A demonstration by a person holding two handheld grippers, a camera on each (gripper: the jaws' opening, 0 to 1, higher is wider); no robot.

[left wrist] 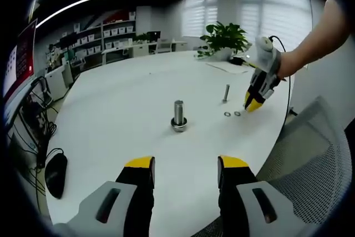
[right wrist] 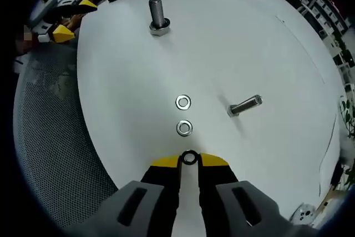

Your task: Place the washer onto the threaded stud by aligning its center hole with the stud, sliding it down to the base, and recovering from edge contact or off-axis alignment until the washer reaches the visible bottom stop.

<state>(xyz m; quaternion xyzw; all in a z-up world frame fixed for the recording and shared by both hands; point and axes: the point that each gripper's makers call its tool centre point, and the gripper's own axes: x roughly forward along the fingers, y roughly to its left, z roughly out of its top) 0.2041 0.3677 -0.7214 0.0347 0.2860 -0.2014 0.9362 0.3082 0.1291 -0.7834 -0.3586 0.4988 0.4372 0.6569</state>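
Note:
A thick threaded stud (left wrist: pixel 178 116) stands upright on its base in the middle of the white table (left wrist: pixel 122 109); the right gripper view has the stud (right wrist: pixel 157 15) far ahead. My right gripper (right wrist: pixel 189 162) is shut on a small steel washer (right wrist: pixel 189 157) pinched at its yellow tips, low over the table edge. Two loose washers (right wrist: pixel 183 102) (right wrist: pixel 184 128) lie just ahead of it, beside a thinner bolt (right wrist: pixel 244 105). My left gripper (left wrist: pixel 186 166) is open with nothing in it, short of the stud. The right gripper (left wrist: pixel 254 102) hangs by the washers (left wrist: pixel 232 114) and thin bolt (left wrist: pixel 226 92).
A grey mesh chair (right wrist: pixel 50 131) sits against the table edge near both grippers. A potted plant (left wrist: pixel 224 38) and papers stand at the far side. A black mouse (left wrist: pixel 56 174) and cables lie off the table's left side. The left gripper (right wrist: pixel 64 18) shows past the table rim.

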